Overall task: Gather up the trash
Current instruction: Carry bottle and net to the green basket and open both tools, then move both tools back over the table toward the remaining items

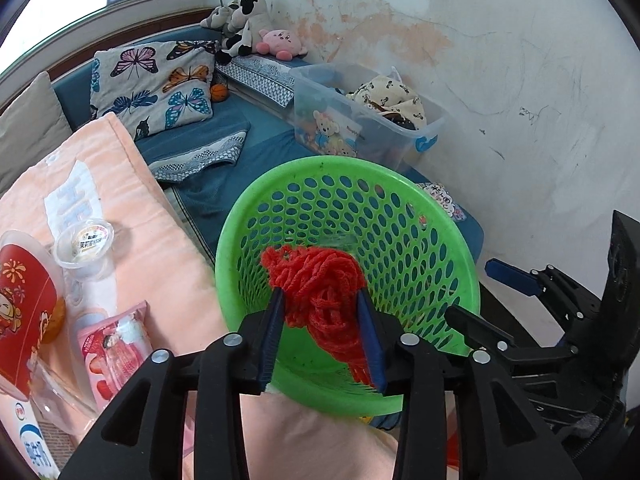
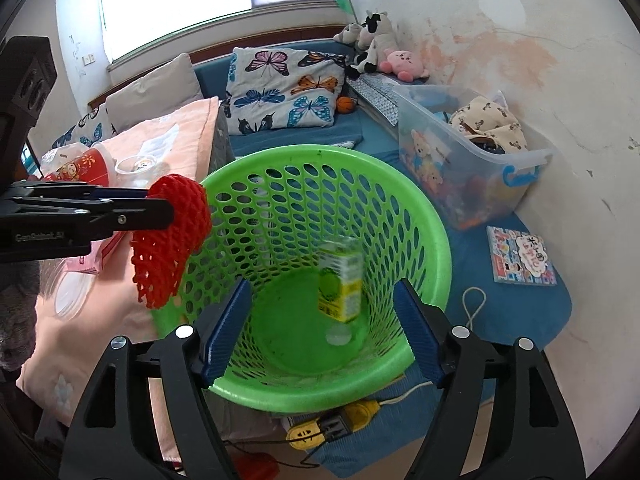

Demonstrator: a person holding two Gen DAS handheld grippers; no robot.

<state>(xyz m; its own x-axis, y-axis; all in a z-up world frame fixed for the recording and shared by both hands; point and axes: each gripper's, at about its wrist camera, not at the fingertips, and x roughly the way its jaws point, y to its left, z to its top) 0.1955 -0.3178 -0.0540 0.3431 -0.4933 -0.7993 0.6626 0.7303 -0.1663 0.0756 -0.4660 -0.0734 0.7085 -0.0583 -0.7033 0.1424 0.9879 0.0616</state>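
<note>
Basket [image 2: 424,216]: green perforated plastic, smooth, slightly glossy.
Net [image 2: 172,240], at basket rim: red foam mesh, matt.
Carton [image 2: 340,280], inside basket: printed paperboard, blurred.

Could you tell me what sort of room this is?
Probably a bedroom or child's room: a blue mattress with a butterfly pillow, plush toys by the wall, and a bin of toys.

Both wrist views look steeply down along their jaws, close above the green basket [image 1: 420,240] on the bed. The left view sits at its left rim, the right view over its mouth [image 2: 424,216]. Both share the basket, butterfly pillow [image 1: 156,80] and clear bin [image 2: 520,168] beyond it.
</note>
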